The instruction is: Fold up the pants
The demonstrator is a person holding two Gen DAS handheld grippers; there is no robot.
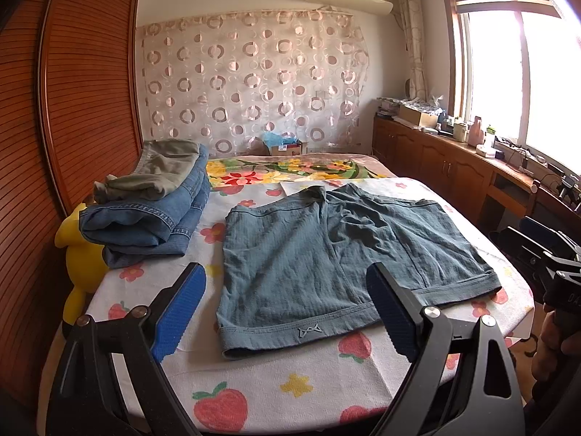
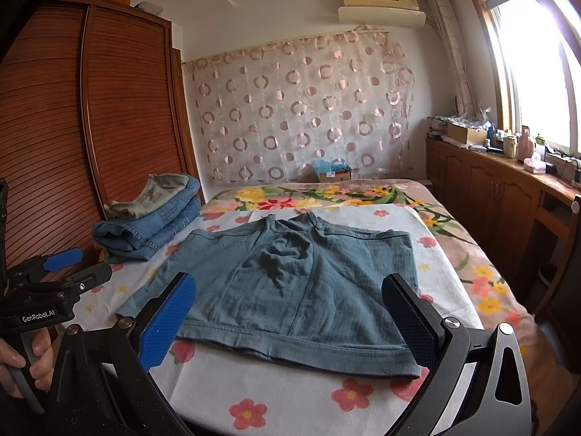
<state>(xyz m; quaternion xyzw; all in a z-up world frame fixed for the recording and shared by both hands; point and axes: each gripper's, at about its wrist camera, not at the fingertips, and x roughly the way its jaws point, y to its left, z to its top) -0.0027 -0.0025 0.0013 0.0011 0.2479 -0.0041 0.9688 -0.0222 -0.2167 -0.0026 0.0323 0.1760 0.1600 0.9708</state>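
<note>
Two hand-held grippers are under my control, and both stand with their jaws spread wide, holding nothing. My left hand-held gripper (image 1: pixel 287 312) hovers over the near edge of the bed (image 1: pixel 254 396), its blue pads (image 1: pixel 179 312) framing the waistband of the pants (image 1: pixel 326 254). My right hand-held gripper (image 2: pixel 290 319) hangs above the same near edge, a little further round toward 3 o'clock, and shows as a dark frame at the 3 o'clock border of my left view.

Those pants, a short teal-grey pair (image 2: pixel 290 283), lie spread flat on the strawberry-and-flower sheet (image 2: pixel 290 399) at the middle of the bed, waistband toward me at 6 o'clock and the two leg openings pointing away at 12 o'clock. The cloth is bunched in small wrinkles at the crotch. Neither gripper touches them.

At 10 o'clock from the pants, well apart from them, sits a stack of folded blue jeans (image 1: pixel 145 218) with a folded olive garment (image 1: pixel 163 170) on top. A yellow toy (image 1: pixel 81 254) leans at the bed's edge just beside that stack. In my right view, a hand (image 2: pixel 25 359) grips the handle of the left hand-held gripper at 8 o'clock.
</note>
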